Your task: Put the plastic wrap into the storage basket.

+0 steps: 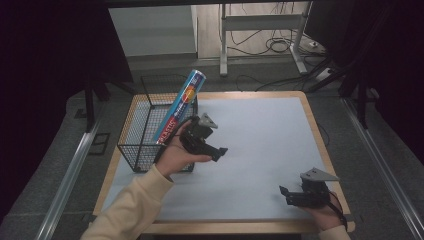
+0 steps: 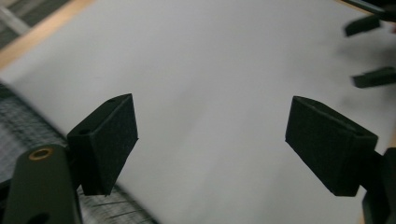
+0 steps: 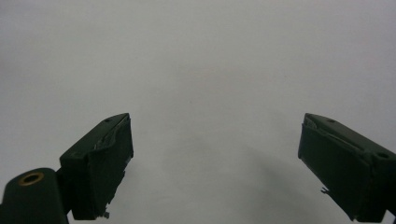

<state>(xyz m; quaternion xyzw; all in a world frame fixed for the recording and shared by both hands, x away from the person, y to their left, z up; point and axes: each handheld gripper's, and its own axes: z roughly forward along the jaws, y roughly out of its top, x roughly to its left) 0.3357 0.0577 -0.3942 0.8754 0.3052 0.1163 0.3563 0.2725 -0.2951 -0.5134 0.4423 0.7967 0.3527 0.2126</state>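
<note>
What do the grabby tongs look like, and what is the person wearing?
Both tongs are black. The left tongs and right tongs each carry a grey three-cornered plate on top. Up close, each has two chunky, blocky black pads, and a small brass-coloured ring sits in the frame beside one pad. The left arm wears a cream long sleeve.
</note>
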